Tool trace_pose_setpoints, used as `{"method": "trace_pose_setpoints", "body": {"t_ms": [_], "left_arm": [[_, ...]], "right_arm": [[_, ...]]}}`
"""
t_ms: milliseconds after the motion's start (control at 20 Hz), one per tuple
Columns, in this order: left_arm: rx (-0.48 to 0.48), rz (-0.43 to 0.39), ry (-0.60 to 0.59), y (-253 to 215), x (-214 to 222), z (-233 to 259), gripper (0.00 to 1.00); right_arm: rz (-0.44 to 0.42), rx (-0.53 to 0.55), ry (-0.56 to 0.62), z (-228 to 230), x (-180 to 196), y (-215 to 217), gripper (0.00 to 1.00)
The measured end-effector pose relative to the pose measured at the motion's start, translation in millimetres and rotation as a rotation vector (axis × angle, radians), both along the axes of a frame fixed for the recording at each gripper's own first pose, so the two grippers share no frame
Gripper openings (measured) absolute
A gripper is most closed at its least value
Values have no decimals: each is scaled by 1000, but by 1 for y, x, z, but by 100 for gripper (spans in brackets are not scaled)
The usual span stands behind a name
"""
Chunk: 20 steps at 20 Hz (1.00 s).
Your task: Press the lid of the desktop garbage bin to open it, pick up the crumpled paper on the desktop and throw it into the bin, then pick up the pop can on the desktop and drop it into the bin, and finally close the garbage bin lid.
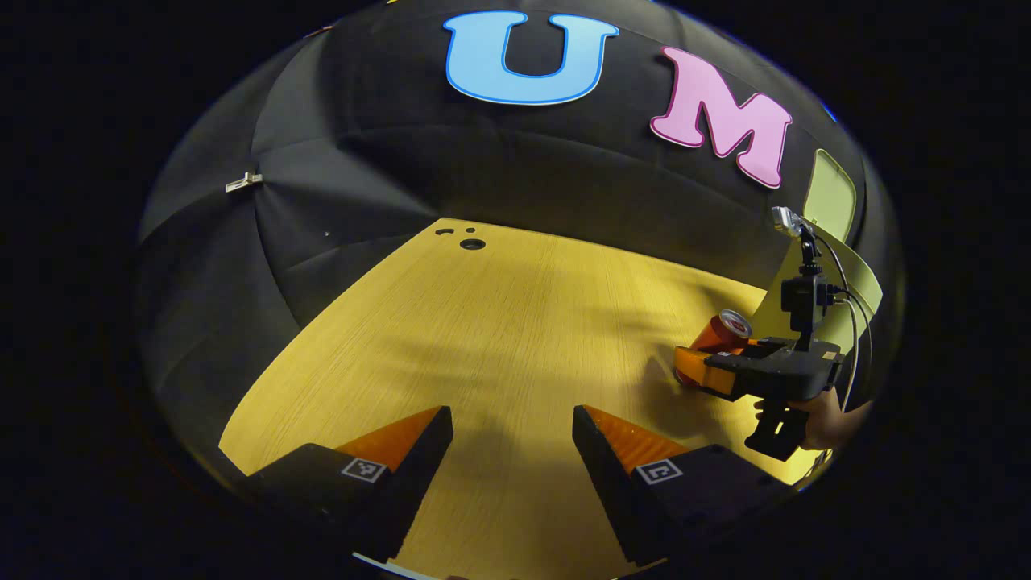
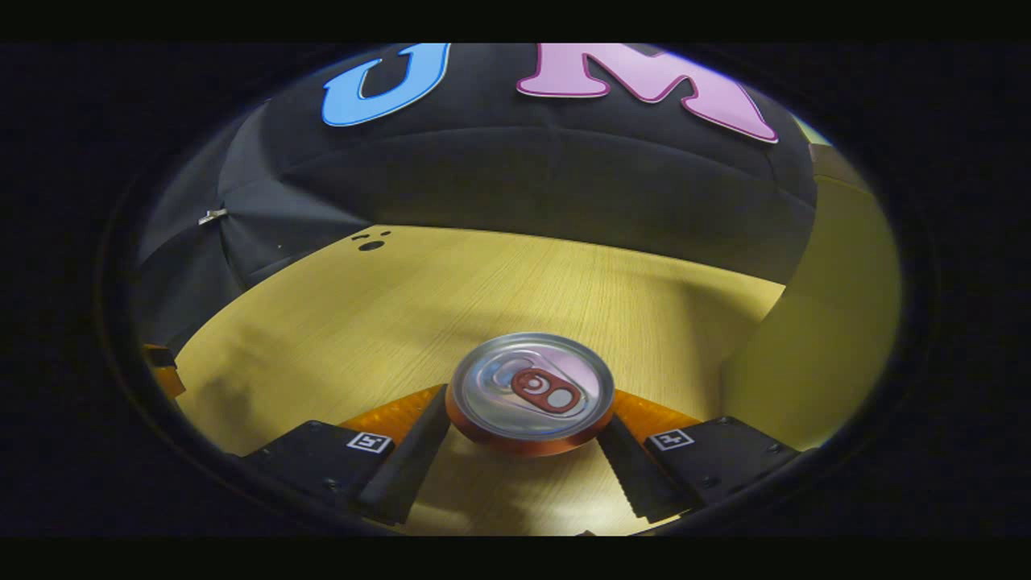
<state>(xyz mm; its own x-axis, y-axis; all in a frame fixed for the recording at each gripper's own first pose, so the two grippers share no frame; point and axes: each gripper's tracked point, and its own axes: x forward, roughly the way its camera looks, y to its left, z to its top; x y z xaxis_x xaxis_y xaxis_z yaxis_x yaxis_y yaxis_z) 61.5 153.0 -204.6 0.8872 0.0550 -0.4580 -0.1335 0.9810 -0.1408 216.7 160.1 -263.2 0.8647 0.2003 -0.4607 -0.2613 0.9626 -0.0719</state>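
An orange pop can (image 2: 527,395) with a silver top and a red tab sits between my right gripper's fingers, which press on both its sides. In the left gripper view the same can (image 1: 721,332) hangs tilted just above the table, held by my right gripper (image 1: 694,364) at the far right. Right behind it stands the pale yellow-green bin (image 1: 863,283), its lid (image 1: 830,193) raised upright. In the right gripper view the bin's wall (image 2: 813,322) rises close on the right. My left gripper (image 1: 511,415) stands open over bare wood, well left of the can.
The wooden table (image 1: 499,322) runs back to the black cloth wall, with small cable holes (image 1: 472,243) near its far edge. A hand (image 1: 830,423) holds the right gripper, and cables trail from its camera mast (image 1: 805,266).
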Motion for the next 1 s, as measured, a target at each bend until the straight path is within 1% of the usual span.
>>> {"method": "trace_pose_setpoints", "body": {"t_ms": [50,150,300,500,550,600,650,900,950,1000], "left_arm": [[5,-2,-1,-2,1,1,96],[8,-7,-2,-3,0,1,96],[14,-19,-8,-8,-1,3,96],[20,-36,-24,-15,-2,9,96],[21,-41,-29,-17,-3,10,96],[23,-46,-34,-19,-5,11,96],[23,-52,-39,-21,-6,12,96],[21,-86,-60,-34,-14,18,96],[19,-95,-62,-36,-16,18,96],[18,-105,-62,-38,-17,16,96]], "right_arm": [[-2,-3,-5,0,1,-1,98],[4,3,7,0,-1,0,84],[18,-3,-5,8,-5,1,84],[53,-13,-43,35,-16,5,84],[62,-16,-54,43,-21,5,84],[73,-16,-65,52,-26,6,80],[81,-16,-77,62,-31,5,84],[98,3,-126,114,-61,3,84],[99,5,-135,126,-68,1,87],[101,10,-155,141,-72,0,84]]}}
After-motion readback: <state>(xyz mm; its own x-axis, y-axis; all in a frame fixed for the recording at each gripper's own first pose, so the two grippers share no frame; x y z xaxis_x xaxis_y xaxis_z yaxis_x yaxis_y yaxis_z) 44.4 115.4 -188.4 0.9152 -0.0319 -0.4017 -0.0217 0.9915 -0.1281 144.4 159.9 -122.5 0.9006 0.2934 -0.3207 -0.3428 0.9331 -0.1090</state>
